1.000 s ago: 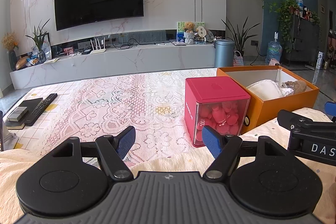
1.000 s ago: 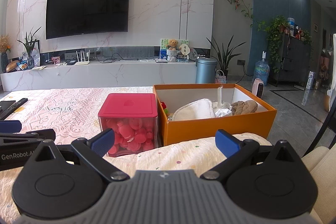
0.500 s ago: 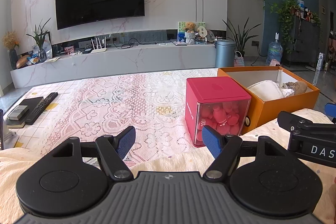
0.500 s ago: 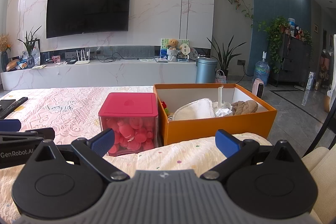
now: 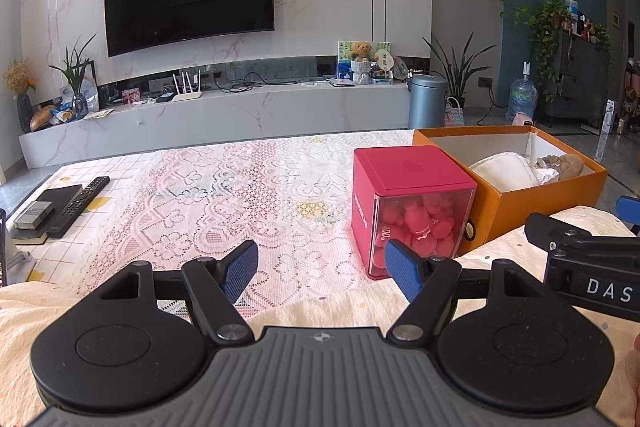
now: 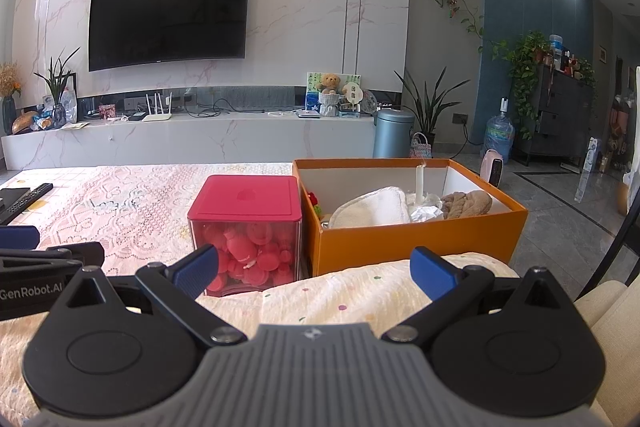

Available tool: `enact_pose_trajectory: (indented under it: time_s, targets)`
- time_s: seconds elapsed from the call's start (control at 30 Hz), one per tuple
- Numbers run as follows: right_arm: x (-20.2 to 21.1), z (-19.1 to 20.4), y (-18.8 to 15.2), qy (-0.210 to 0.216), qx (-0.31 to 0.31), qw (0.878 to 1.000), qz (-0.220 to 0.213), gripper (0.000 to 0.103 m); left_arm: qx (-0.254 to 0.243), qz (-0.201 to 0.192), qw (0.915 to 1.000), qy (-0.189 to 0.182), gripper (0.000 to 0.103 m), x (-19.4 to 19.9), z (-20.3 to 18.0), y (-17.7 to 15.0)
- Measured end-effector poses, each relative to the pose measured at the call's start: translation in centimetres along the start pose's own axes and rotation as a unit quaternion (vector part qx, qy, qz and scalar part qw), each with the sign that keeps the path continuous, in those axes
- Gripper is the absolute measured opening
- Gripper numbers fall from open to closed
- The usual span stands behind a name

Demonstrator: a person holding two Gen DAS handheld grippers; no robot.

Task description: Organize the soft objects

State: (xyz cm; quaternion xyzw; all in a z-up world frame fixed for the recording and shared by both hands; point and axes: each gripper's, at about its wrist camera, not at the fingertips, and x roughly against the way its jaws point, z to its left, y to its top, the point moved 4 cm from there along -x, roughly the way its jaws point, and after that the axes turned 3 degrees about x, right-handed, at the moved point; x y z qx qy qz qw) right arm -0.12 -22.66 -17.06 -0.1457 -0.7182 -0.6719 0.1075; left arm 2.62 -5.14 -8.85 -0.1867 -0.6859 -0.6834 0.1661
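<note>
Left wrist view: left gripper [image 5: 320, 269] hangs with jaws wide and empty over a cream quilt [image 5: 304, 309], the pink-lidded clear box [image 5: 412, 207] of pink soft pieces just ahead and the orange box [image 5: 532, 203] touching its right side. Right wrist view: right gripper [image 6: 314, 269] likewise spread and empty; the orange box holds a folded white cloth [image 6: 372, 207], long axis roughly left-right, and a brown plush [image 6: 468, 203] to its right. Step undecidable: the scene fits soft items already boxed, or sorting partway, quilt pending.

Both wrist cams low, facing TV wall, prob. side-by-side, sharing orange box [image 5: 516, 205] [image 6: 416, 241].
</note>
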Motion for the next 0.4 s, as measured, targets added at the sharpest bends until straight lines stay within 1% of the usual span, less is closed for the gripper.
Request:
enact_pose_trajectory:
  time_s: [0.4]
  targets:
    - [-0.03, 0.00, -0.01, 0.000, 0.001, 1.000, 0.000, 0.100, 0.007, 0.001, 1.0000, -0.001, 0.085, 0.04, 0.07, 0.06]
